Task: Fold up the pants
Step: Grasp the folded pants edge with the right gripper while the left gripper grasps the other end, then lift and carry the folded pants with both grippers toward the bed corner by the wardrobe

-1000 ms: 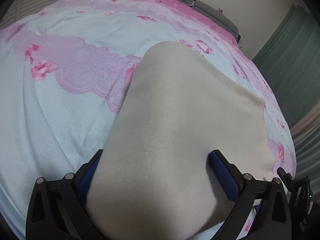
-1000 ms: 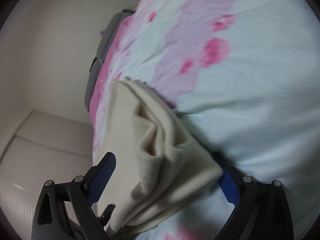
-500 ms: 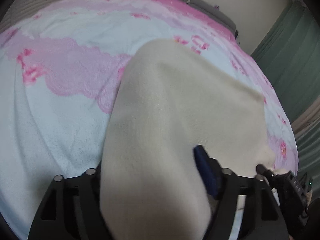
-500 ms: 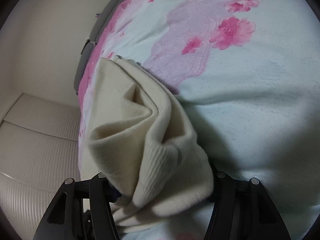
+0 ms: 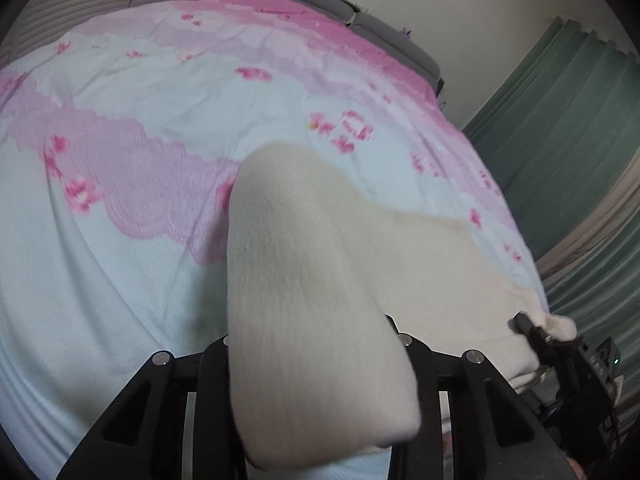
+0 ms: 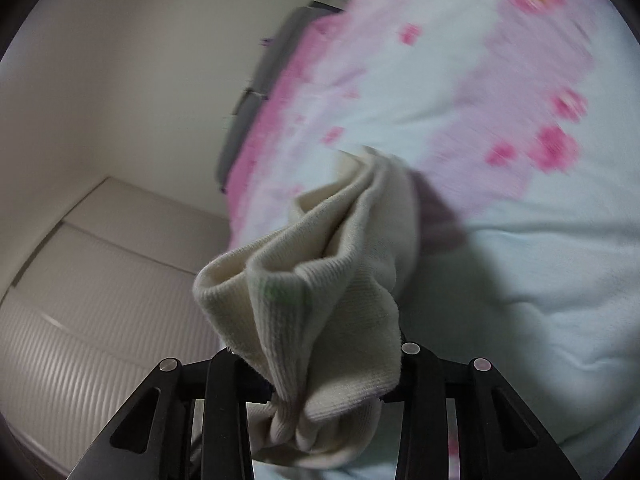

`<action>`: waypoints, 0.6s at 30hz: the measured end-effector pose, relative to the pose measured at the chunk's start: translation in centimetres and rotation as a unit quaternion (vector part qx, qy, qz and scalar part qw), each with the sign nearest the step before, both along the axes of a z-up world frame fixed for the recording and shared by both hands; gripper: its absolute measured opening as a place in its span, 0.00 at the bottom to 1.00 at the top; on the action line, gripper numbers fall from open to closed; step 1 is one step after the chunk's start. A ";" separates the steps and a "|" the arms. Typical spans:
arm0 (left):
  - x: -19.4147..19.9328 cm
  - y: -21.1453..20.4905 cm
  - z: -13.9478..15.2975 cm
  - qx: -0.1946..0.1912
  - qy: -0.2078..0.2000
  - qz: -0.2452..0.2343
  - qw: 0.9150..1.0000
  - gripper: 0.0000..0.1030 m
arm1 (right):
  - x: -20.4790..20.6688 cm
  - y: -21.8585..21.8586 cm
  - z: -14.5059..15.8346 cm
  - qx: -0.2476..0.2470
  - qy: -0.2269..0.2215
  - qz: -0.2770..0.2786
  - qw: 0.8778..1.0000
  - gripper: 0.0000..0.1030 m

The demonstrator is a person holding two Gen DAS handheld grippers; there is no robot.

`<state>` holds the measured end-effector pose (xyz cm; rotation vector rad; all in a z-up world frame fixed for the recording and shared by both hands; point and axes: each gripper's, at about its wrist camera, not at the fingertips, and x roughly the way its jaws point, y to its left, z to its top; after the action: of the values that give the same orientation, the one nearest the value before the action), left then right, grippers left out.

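Left gripper (image 5: 316,364): my jaws are closing, with a thick fold of the cream pants (image 5: 320,300) bunched between them; the cloth hides both pads, and the black jaw arms sit tight against its sides, so I read it as pinched.
Right gripper (image 6: 320,380): jaws closing too; the ribbed edge of the pants (image 6: 320,300) is gathered and pinched between my fingers, folds spilling out below them.
Pants, left view: cloth runs forward from my fingers in a raised ridge, then spreads to my right, where its far corner meets the other gripper (image 5: 560,344).
Pants, right view: the fabric rises from my fingers in loose pleats and trails ahead, its far end down on the bedspread (image 6: 520,280).
Bedspread, left view: pale blue with pink flowers (image 5: 120,300), lying under and ahead of my fingers.
Beyond the fingers: grey headboard (image 5: 360,20), green curtain (image 5: 560,140) to my right.
Image quality: right view is blurred.
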<state>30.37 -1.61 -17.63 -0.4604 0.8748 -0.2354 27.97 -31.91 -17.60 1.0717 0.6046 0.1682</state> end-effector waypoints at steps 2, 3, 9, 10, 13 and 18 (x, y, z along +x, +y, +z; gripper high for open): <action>-0.4 0.7 1.4 -0.007 -0.008 -0.003 1.000 0.33 | 0.0 0.7 1.7 -0.002 -0.014 0.007 1.000 0.35; -0.5 0.9 1.9 -0.008 -0.011 -0.005 1.000 0.33 | -0.1 1.1 2.7 -0.007 -0.020 0.011 1.000 0.35; -1.3 3.8 5.1 -0.011 -0.035 0.006 0.999 0.33 | -1.5 3.9 5.6 -0.027 -0.043 0.035 0.998 0.35; -1.5 4.4 5.6 -0.009 -0.040 0.010 0.999 0.33 | -1.4 4.7 6.1 -0.029 -0.048 0.041 0.998 0.35; -2.1 6.7 7.2 -0.006 -0.057 0.022 0.998 0.33 | -0.9 7.0 7.5 -0.037 -0.063 0.058 0.996 0.35; -2.1 12.2 9.3 -0.002 -0.071 0.056 0.996 0.33 | 1.3 12.4 9.4 -0.048 -0.083 0.098 0.991 0.35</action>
<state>28.25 10.62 -8.36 -0.4894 0.7066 -0.1643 29.24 -19.52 -8.18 0.8953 0.5615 0.3928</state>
